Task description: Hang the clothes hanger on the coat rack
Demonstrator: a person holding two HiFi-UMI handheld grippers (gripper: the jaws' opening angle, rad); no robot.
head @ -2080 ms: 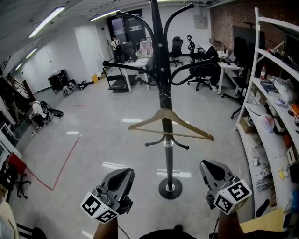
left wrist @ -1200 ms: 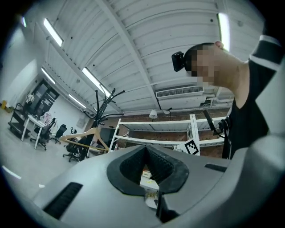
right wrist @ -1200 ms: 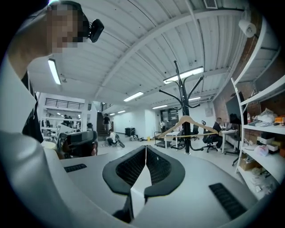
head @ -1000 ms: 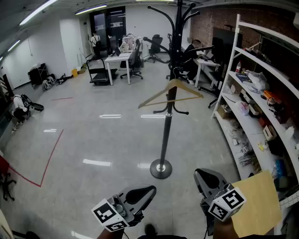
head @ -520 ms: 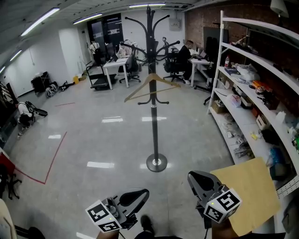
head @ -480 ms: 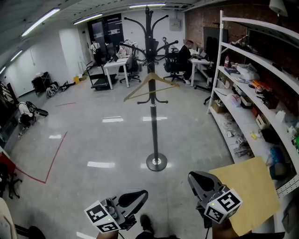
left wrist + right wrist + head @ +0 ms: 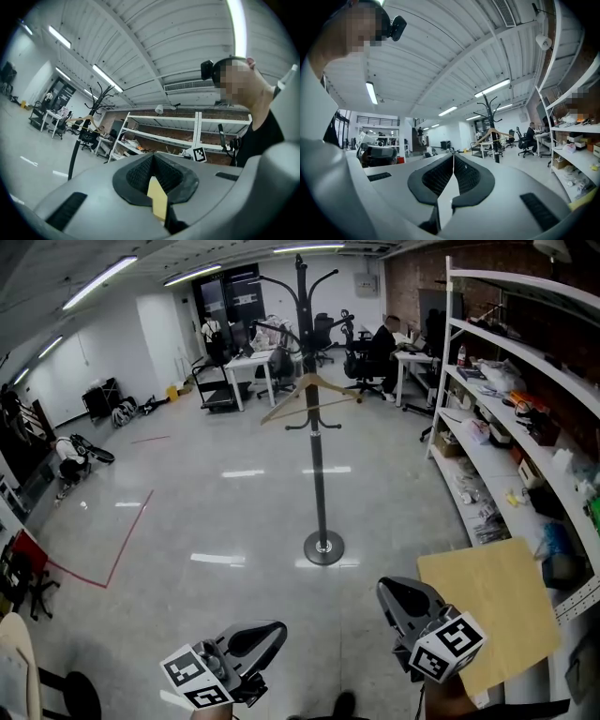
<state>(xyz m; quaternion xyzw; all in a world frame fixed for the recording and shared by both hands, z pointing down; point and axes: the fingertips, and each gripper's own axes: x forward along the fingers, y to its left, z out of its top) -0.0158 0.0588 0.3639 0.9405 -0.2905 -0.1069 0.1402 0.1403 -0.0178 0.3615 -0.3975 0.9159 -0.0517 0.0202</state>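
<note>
My left tongs [image 7: 272, 629] and right tongs [image 7: 386, 589], at the bottom of the frame, are both closed on nothing. The wooden hanger [image 7: 309, 393] hangs on the coat rack [image 7: 317, 474] at upper centre, well apart from them. It looks light and stiff, so I'd pinch one shoulder.

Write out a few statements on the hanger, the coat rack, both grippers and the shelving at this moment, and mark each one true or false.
1. The wooden hanger hangs on the coat rack. True.
2. The left gripper is holding the hanger. False: its jaws are together with nothing between them, and the hanger is on the rack, well away from it.
3. The right gripper has its jaws together and holds nothing. True.
4. The coat rack lies tipped over. False: it stands upright.
5. In the head view the shelving unit stands to the left of the rack. False: it runs along the right side.
</note>
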